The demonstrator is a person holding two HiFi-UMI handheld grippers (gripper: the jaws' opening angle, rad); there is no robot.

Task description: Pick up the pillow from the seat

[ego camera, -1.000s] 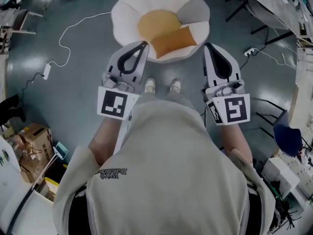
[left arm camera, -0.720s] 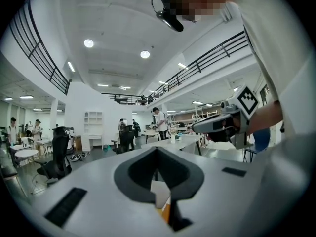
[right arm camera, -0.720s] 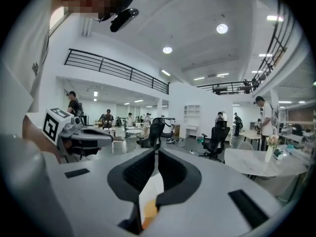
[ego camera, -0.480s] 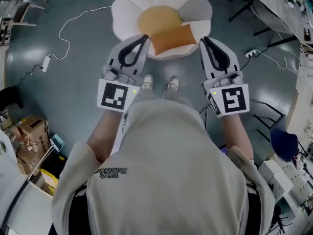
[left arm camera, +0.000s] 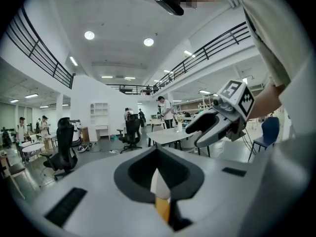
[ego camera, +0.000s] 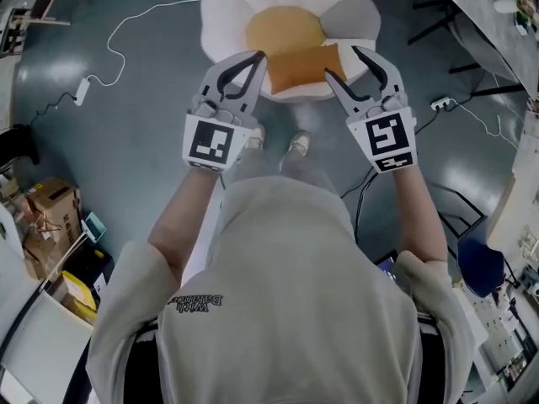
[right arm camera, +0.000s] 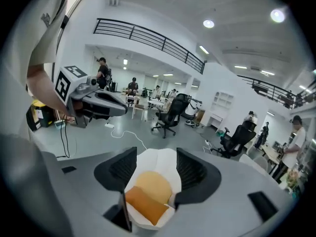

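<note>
An orange rectangular pillow [ego camera: 303,66] lies on the front of a white petal-shaped seat [ego camera: 227,15], partly over a round orange cushion [ego camera: 285,28]. My left gripper [ego camera: 255,59] is held shut over the seat's front left rim, and only a sliver of white and orange shows through its jaws in the left gripper view. My right gripper [ego camera: 347,64] hovers by the pillow's right end, its jaws opening. In the right gripper view the pillow [right arm camera: 145,205] and seat [right arm camera: 159,161] show through the gap, well beyond the right gripper [right arm camera: 154,154]. Nothing sits between the pads.
A white cable [ego camera: 126,36] and power strip [ego camera: 82,91] lie on the grey floor left of the seat. Cardboard boxes [ego camera: 46,217] stand far left, a blue chair [ego camera: 480,268] at right. The person's shoes [ego camera: 296,144] are just before the seat. Office chairs [right arm camera: 170,113] and people stand farther off.
Both grippers have moved forward over the seat's front edge. The right gripper's jaws, shut before, now stand apart. The left stays shut.
</note>
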